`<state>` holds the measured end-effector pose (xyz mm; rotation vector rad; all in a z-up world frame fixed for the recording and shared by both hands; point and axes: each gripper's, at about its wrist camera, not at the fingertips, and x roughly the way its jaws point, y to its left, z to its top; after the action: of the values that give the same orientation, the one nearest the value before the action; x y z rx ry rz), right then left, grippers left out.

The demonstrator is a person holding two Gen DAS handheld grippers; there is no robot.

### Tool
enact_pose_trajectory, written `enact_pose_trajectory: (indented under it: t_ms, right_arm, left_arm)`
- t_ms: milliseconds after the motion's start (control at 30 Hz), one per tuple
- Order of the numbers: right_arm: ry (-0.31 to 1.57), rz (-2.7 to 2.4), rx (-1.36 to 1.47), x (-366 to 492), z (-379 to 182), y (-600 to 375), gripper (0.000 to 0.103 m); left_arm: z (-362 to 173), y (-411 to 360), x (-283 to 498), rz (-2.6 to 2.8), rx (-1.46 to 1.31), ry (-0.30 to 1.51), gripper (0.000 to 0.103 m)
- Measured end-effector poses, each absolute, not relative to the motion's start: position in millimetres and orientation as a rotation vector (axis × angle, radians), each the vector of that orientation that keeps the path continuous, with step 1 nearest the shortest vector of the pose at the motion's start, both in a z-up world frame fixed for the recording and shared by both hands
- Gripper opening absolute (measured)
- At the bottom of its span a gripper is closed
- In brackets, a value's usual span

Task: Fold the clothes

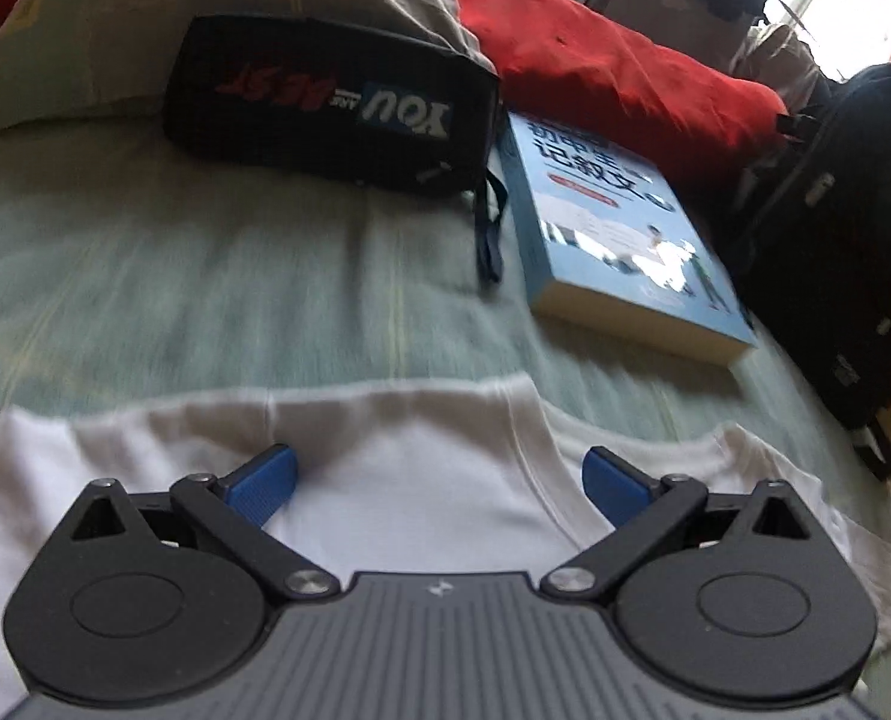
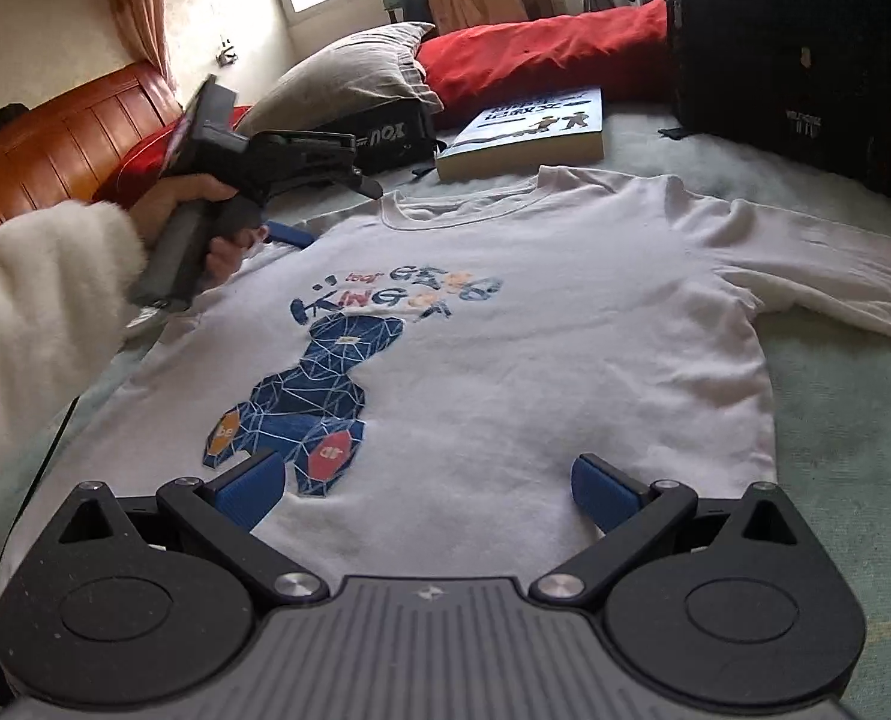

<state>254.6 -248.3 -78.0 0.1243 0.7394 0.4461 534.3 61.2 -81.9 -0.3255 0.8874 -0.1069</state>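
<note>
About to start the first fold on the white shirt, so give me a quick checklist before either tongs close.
1. White shirt lies flat, print up, on the bed: ok.
2. Left tongs open, over the shoulder beside the collar: ok.
3. Right tongs open, over the hem end: ok.
4. Either tongs touching fabric: cannot tell.
5. Sleeve spread out to the side, not tucked under: ok.
6. Space beyond the collar: not ok; the blue book and black pouch lie close to it.
</note>
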Motion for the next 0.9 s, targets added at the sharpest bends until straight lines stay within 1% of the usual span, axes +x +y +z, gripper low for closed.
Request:
enact_pose_trajectory:
  t_ms: [133,233,333,433,533,667,800,900]
  right_arm:
    - [0.732,0.432,0.072,249.3,-78.4,-243.4,0.103]
    - [0.73,0.428,0.05,246.2,-77.8,-240.9,0.103]
    - [0.729,0.431,0.041,244.3,-78.0,-239.9,0.103]
    - [0.729,0.432,0.035,243.2,-78.3,-239.0,0.103]
    - [0.728,0.441,0.044,243.0,-78.6,-240.4,0.103]
    - [0.727,0.456,0.067,244.5,-80.7,-243.3,0.103]
    - [0.721,0.461,0.068,243.4,-80.9,-243.9,0.103]
    - [0.719,0.466,0.078,241.7,-80.2,-245.6,0.103]
  left_arm:
    - [-77.0,48.1,545.6,-0.052,-0.254,0.899,0.101]
    - [-59.9,35.1,534.7,-0.048,-0.176,0.883,0.101]
    - [-47.6,16.6,519.5,-0.173,-0.164,0.91,0.101]
    - [-53.0,-2.9,514.5,-0.328,-0.214,0.978,0.101]
    - [-71.2,-15.6,525.1,-0.34,-0.208,1.018,0.101]
    - [-79.3,-22.2,541.8,-0.272,-0.18,0.957,0.102]
    - [-77.4,-24.2,555.2,-0.217,-0.21,0.943,0.101]
    - [-63.3,-30.7,546.4,-0.25,-0.202,0.916,0.101]
